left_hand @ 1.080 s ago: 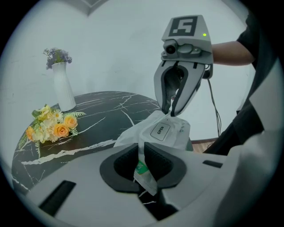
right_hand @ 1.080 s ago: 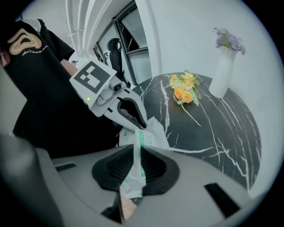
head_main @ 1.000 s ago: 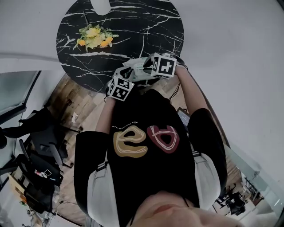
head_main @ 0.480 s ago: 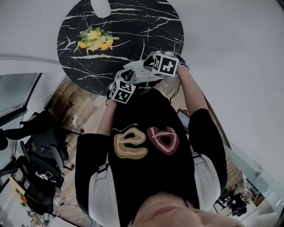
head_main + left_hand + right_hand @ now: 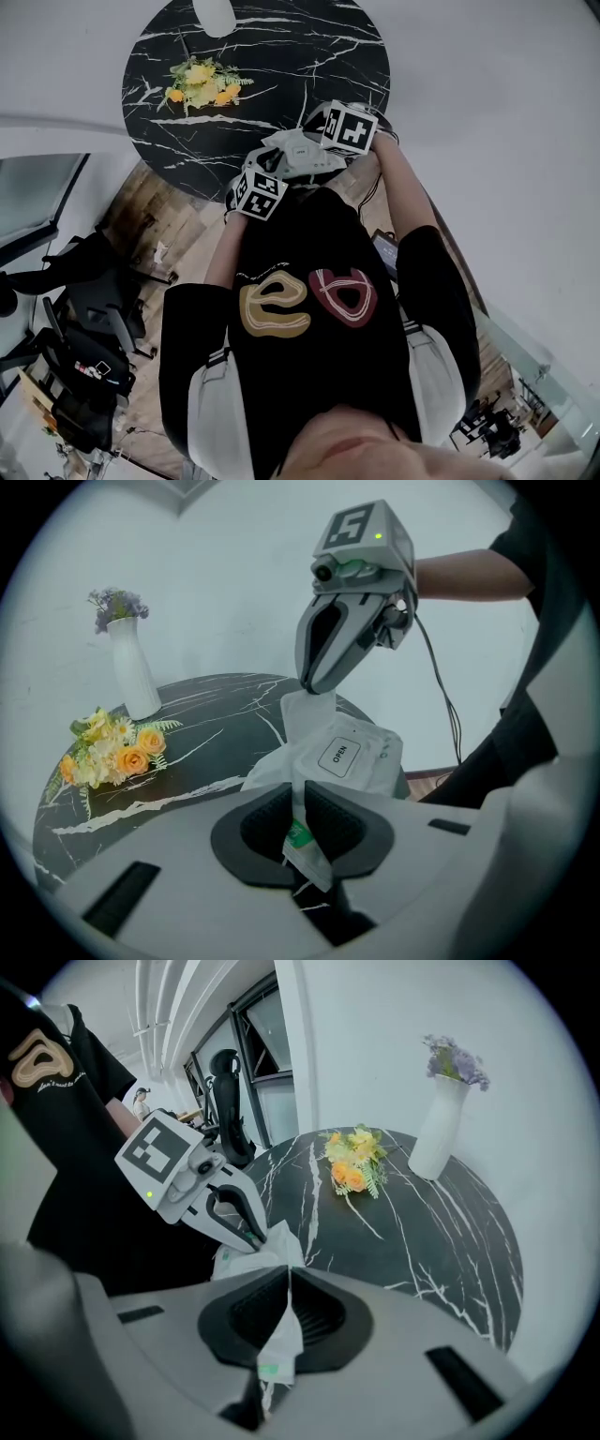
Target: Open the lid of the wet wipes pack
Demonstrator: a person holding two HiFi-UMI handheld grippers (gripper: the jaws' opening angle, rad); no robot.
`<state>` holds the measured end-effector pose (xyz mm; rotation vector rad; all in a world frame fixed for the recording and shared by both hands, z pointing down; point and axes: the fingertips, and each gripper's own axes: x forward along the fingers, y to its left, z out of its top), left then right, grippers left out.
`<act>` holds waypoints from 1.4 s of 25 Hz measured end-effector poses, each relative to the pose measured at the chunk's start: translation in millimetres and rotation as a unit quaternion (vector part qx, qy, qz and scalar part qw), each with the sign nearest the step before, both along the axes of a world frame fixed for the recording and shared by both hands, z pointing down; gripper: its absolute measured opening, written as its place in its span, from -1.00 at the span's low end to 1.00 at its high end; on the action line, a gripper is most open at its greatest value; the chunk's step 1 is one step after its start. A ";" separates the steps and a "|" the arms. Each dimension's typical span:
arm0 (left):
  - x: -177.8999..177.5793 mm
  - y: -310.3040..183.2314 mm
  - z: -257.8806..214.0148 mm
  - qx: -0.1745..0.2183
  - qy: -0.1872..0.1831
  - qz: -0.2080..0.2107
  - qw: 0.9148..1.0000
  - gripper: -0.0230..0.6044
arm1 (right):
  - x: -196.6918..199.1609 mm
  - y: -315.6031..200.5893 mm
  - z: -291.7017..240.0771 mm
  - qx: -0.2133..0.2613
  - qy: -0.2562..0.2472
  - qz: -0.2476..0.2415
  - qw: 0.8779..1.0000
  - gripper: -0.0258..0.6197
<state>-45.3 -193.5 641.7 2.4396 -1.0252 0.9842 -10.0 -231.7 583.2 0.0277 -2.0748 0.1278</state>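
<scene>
Over the near edge of the tabletop, the wipes pack stretches lengthwise between the left tongs, clamped shut on its near end, and the right tongs, pinched shut on its far end, with the lid flap facing up between them.

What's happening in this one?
A person holds a wipes pack between two grippers at the near edge of the table. The left gripper is shut on one end of the pack, the right gripper on the other. The lid, marked OPEN, lies flat and has not yet been lifted.
</scene>
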 end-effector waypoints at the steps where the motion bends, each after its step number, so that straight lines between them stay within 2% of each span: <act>1: -0.2 -0.2 0.0 0.000 0.000 0.000 1.000 -0.76 | -1.7 -2.9 0.2 0.003 -0.002 0.000 1.000 -0.85; 7: -0.5 0.7 -0.2 -0.002 0.000 0.001 1.000 -0.76 | -1.5 -14.9 7.7 -0.005 0.009 0.014 1.000 -0.83; 12: -0.1 0.7 -0.9 -0.003 0.004 0.005 1.000 -0.76 | -4.3 -28.7 18.7 0.024 0.027 0.034 0.999 -0.79; 31: -0.8 0.8 -0.3 0.000 0.004 -0.001 1.000 -0.76 | -2.8 -46.9 46.3 -0.018 0.011 0.113 0.993 -0.71; 34: -1.7 0.2 -0.1 -0.002 0.007 -0.006 1.000 -0.76 | -0.8 -50.0 47.9 -0.024 0.004 0.140 0.990 -0.69; 35: -1.9 0.1 0.1 -0.003 0.010 -0.009 1.000 -0.76 | 0.6 -51.9 48.0 -0.025 0.000 0.155 0.988 -0.62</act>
